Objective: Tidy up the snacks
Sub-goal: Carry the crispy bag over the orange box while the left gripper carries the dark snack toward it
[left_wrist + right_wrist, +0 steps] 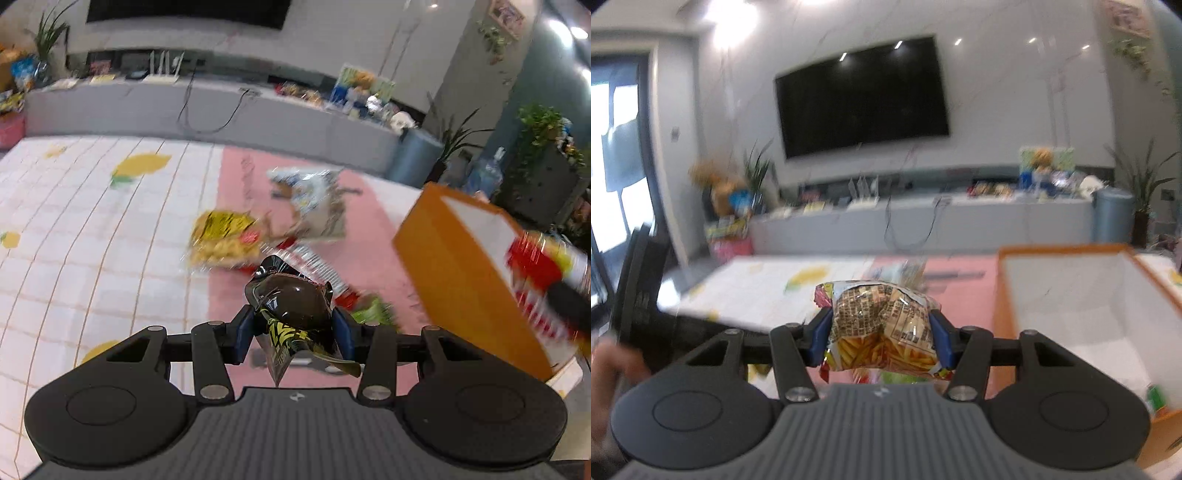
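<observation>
My left gripper [293,323] is shut on a dark brown snack bag [291,299] with yellow print, held above the pink mat [240,184]. Beyond it lie a yellow snack bag [223,240], a white and blue snack bag [314,206] and a red and white packet [317,266]. An orange box [454,266] stands to the right. My right gripper [881,330] is shut on a fries snack bag [882,325], lifted in the air left of the orange box [1067,314], whose white inside is open. That bag shows as a red blur [539,266] at the right edge of the left wrist view.
A white checked cloth with lemon prints [92,221] covers the table's left part. A grey TV bench [923,218] with more snacks, a black TV [862,96], plants and a grey bin [1112,214] stand behind. A person's hand [605,373] holds the other gripper at the left.
</observation>
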A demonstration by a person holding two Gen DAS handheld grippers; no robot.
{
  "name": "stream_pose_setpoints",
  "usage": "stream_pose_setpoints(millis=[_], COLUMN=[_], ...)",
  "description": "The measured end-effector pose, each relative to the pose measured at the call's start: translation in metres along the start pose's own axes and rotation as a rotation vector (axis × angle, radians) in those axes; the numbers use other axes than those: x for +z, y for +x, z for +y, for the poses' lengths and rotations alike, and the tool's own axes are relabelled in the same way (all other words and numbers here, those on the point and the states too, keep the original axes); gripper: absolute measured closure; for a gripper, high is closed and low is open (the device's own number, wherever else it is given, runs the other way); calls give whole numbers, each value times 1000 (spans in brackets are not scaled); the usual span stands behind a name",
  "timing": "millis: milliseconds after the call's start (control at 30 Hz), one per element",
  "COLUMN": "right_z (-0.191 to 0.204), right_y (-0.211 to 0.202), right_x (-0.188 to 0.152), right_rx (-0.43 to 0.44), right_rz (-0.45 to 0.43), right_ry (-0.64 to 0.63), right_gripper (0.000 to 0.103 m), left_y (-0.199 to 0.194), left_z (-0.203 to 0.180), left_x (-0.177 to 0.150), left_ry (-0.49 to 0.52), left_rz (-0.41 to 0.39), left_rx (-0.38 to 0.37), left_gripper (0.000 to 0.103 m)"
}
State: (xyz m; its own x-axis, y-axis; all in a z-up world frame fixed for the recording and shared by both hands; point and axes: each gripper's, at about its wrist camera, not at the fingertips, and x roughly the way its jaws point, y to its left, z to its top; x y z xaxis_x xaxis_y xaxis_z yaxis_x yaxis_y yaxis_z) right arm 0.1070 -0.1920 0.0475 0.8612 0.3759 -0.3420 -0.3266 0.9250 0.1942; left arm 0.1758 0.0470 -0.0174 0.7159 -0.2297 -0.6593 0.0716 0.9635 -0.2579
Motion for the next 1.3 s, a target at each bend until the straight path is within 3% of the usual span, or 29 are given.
stream_pose_setpoints(millis=[167,233,400,500,833,1067,1200,1267,1300], right_z=[-43,-60,-94,-108,-138,-139,-139,-137,-136], right_y=[-17,-20,-14,-6,19,29,30,27,25], right_x=[17,18,16,13,-9,-13,-15,-14,-12], right_rx=[-99,-154,-191,-262,-389,-565,-609,-629,-632], right_rz=[-53,-49,-20,30,256,304,314,297,288], right_ry=[79,100,114,98,215,92,60,50,48], right_gripper=[49,49,49,49,49,48,45,38,28], left_y=[-13,-15,-12,-10,3,4,5,5,4], left_z=[-22,-32,-49,-60,-77,-80,-81,-82,-83], left_x=[11,14,19,19,15,11,10,9,8], left_ry=[4,5,22,37,54,70,74,79,83], left_rz=[-36,-43,-48,-50,-10,-3,1,4,5], left_rx=[-63,-93,-128,-143,-204,-202,-196,-197,-198], left_gripper=[52,52,52,52,52,52,52,52,52])
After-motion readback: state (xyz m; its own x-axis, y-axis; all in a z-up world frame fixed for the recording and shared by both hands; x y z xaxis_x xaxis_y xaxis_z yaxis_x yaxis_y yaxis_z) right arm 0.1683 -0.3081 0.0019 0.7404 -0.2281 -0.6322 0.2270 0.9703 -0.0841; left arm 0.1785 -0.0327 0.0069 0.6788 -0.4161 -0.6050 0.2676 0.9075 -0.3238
